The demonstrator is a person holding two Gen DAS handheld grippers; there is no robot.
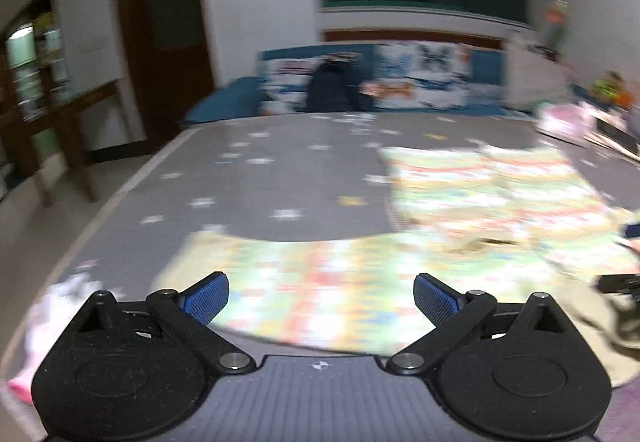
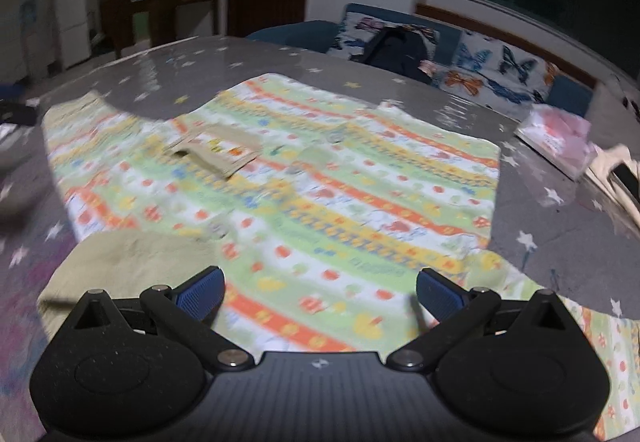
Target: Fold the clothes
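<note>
A striped garment with small coloured prints lies spread flat on the grey star-patterned mat, shown in the left wrist view (image 1: 320, 294) and in the right wrist view (image 2: 320, 181). Its collar area (image 2: 216, 153) lies near the middle left. My left gripper (image 1: 321, 300) is open and empty, hovering above one sleeve. My right gripper (image 2: 320, 292) is open and empty above the garment's near part, beside a turned-over beige fold (image 2: 132, 262). Both views are motion-blurred.
The mat (image 1: 280, 161) has its edge and bare floor at left. A pink-white cloth (image 1: 52, 322) lies at the near left. A butterfly-print cushion row (image 2: 480, 73), a dark bag (image 2: 396, 49) and pink packets (image 2: 556, 137) sit at the mat's far side.
</note>
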